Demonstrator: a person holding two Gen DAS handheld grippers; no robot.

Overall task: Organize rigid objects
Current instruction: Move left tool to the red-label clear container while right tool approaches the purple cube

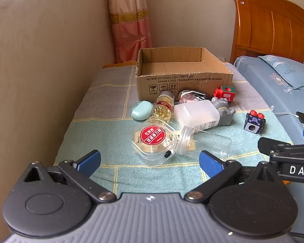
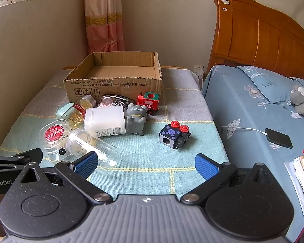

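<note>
With both the left gripper (image 1: 150,161) and right gripper (image 2: 146,165) spread wide and empty, grasp the clear jar (image 2: 91,144) ahead across its smooth, probably light, slippery body.

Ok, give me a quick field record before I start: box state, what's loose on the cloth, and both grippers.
box: cardboard box, open top, looks empty
loose items: clear jar on its side, white bottle on its side, capsule bottle, red-label case, grey figurine, red toy train, black cube toy
left gripper: open, holds nothing
right gripper: open, holds nothing
</note>
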